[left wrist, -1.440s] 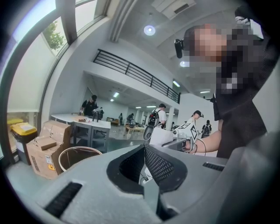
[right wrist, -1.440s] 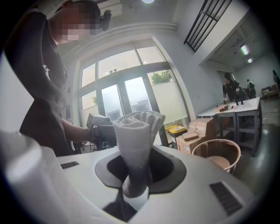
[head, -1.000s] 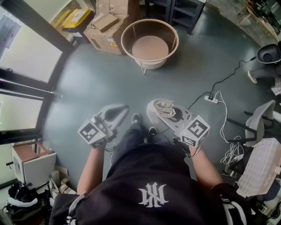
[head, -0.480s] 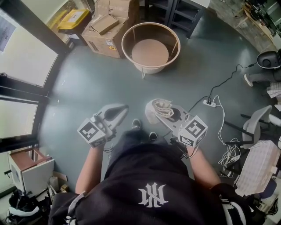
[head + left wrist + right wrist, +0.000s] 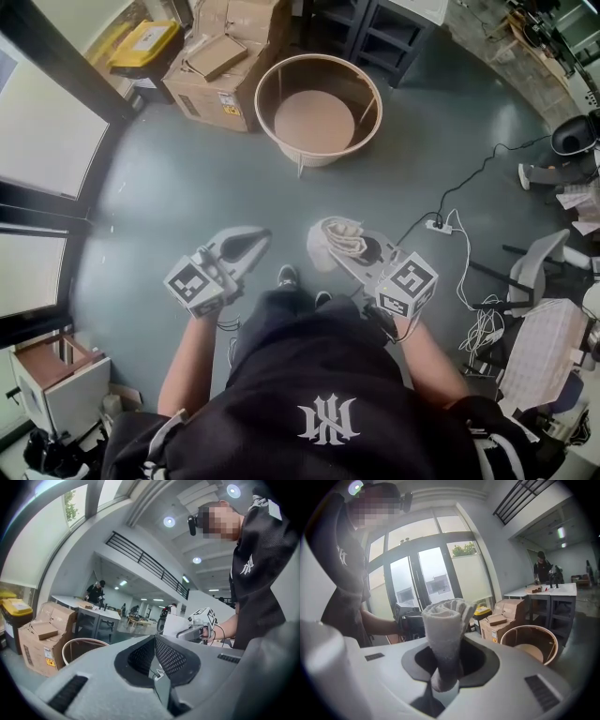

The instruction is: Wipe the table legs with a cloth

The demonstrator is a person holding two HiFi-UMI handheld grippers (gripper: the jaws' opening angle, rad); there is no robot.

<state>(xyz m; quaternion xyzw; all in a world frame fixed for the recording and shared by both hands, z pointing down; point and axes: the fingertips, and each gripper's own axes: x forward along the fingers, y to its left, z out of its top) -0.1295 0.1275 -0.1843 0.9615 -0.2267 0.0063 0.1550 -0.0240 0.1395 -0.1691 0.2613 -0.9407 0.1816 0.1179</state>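
My right gripper is shut on a rolled beige cloth, held at waist height over the grey floor. In the right gripper view the cloth stands up out of the gripper. My left gripper is level with it on the left, shut, with nothing between its meshed pads. A round wooden table with a ring rim, a lower shelf and thin legs stands on the floor ahead, well apart from both grippers. It also shows as the table in the right gripper view and the table in the left gripper view.
Cardboard boxes and a yellow bin sit left of the table, a dark desk frame behind it. A power strip with cables lies on the floor to the right, near a chair. Glass doors line the left side.
The head view has drifted a little, so the table and boxes sit slightly lower and larger. Both grippers hold the same pose, and the cloth stays in the right one.
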